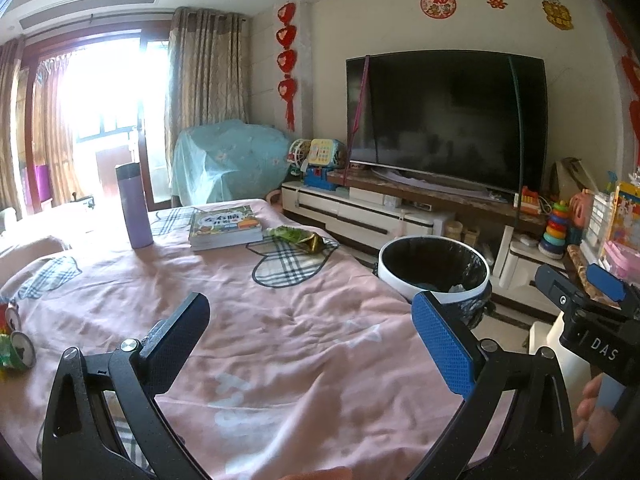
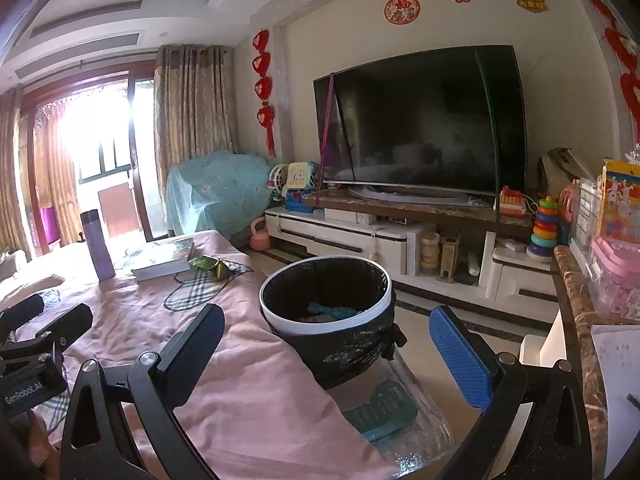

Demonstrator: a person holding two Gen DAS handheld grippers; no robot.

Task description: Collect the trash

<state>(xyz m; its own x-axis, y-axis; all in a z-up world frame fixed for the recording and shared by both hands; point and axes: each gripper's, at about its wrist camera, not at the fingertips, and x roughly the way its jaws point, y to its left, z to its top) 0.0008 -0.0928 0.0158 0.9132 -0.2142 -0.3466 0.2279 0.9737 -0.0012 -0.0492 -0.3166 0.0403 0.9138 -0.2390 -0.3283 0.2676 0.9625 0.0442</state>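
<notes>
Closest to the left wrist camera, the left gripper [image 1: 312, 340] is spread wide over the pink cloth [image 1: 280, 360] and holds nothing. Its two fingers hang above the cloth; I cannot tell if they touch it. At the left edge of this view lie crushed cans [image 1: 18, 350] with something green beside them. On the right side, the right gripper [image 2: 332, 354] also has its fingers far apart and empty. It hovers at the cloth's edge, just before the trash bin [image 2: 326, 308]. The bin has a white rim and a black bag as liner, and some blue and pale pieces already lie at its bottom. It stands right beside the covered surface. Farther along the cloth, a crumpled green and gold wrapper [image 1: 302, 238] lies on a checked heart pattern, just beside a stack of books [image 1: 224, 226]. A purple bottle [image 1: 132, 206] stands upright near the books. Behind all, a large dark television [image 1: 446, 120] sits on a low white cabinet [image 1: 352, 210] with toys around.
</notes>
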